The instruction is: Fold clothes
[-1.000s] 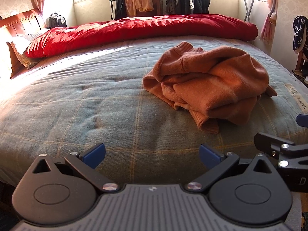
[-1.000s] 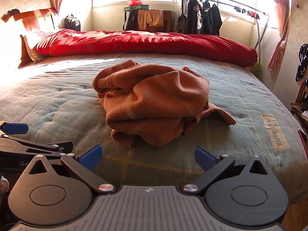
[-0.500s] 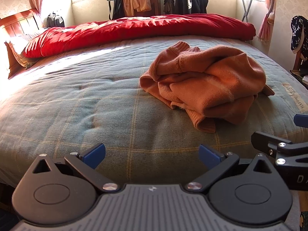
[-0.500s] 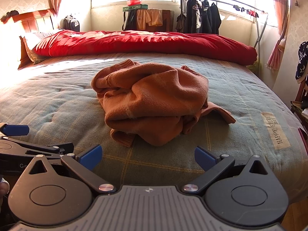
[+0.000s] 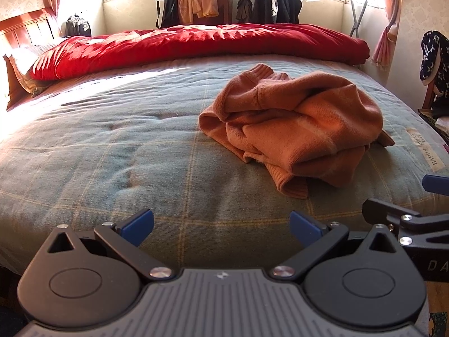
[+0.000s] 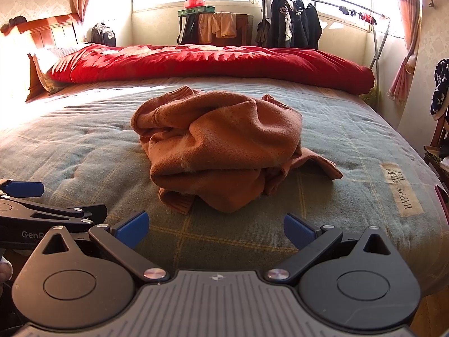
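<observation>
A crumpled orange knit sweater (image 5: 294,123) (image 6: 219,146) lies in a heap on the grey-green plaid bed cover (image 5: 112,151) (image 6: 70,151). One ribbed cuff (image 5: 291,188) pokes out toward me. My left gripper (image 5: 221,224) is open and empty, hovering over the near edge of the bed, to the left of the sweater. My right gripper (image 6: 216,226) is open and empty too, just short of the heap and centred on it. Each gripper shows at the edge of the other's view.
A rolled red duvet (image 5: 196,45) (image 6: 210,61) runs across the far side of the bed. Beyond it are a wooden headboard (image 6: 47,31), a rack of dark jackets (image 6: 291,25) and a chair with clothes (image 5: 433,64) at the right.
Both grippers have drifted slightly closer to the bed and sweater. Their jaws stay open and the sweater has not moved.
</observation>
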